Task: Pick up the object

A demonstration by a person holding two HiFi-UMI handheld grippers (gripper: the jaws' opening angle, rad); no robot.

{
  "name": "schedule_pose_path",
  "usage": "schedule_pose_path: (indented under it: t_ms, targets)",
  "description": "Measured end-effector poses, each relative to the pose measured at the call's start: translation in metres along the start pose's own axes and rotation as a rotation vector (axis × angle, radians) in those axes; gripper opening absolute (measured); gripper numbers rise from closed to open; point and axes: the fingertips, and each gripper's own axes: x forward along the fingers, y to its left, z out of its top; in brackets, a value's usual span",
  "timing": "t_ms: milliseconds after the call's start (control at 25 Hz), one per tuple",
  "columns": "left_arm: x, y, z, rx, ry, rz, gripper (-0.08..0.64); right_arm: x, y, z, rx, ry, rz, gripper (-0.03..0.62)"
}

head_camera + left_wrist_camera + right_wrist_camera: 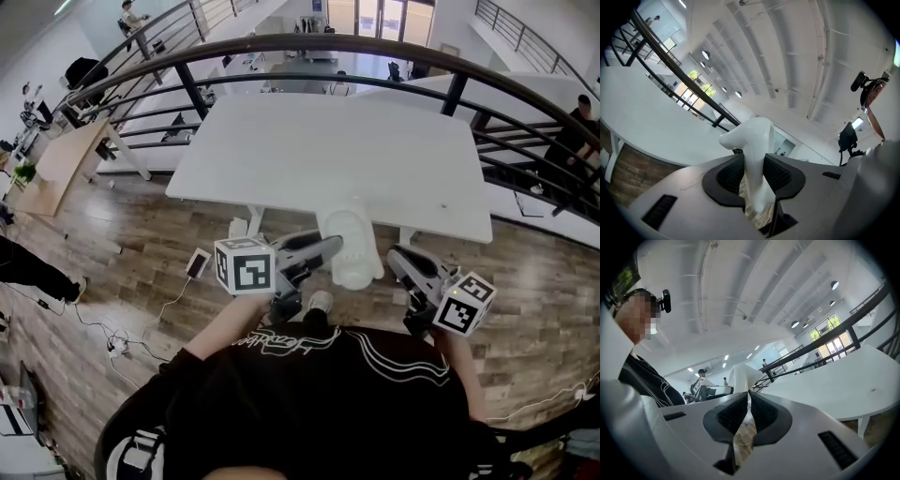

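Observation:
The object [354,248] is a white, translucent, cup-like plastic piece. It hangs in the air at the front edge of the white table [328,150]. My left gripper [333,246] comes in from the left and is shut on its side. In the left gripper view the glossy white object [754,145] stands clamped between the two dark pads of the left gripper [754,174]. My right gripper [398,255] is apart from it on the right. In the right gripper view the right gripper [749,397] has its jaws pressed together on nothing, with the white object [740,376] just beyond the tips.
A dark curved railing [281,45] runs behind the table. Wooden floor lies below, with a small white device and cables [197,264] at the left. A person in black [574,136] stands beyond the railing at the far right. A wooden desk [61,164] is at the far left.

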Motion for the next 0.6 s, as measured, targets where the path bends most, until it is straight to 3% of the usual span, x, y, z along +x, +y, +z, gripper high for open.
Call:
schedule_pose_path:
  t_ms: [600]
  targets:
    - [0.0009,-0.0004,-0.0003,0.007,0.01,0.011,0.127,-0.0047,-0.0001,0.0026,-0.02,-0.009,-0.009,0.029]
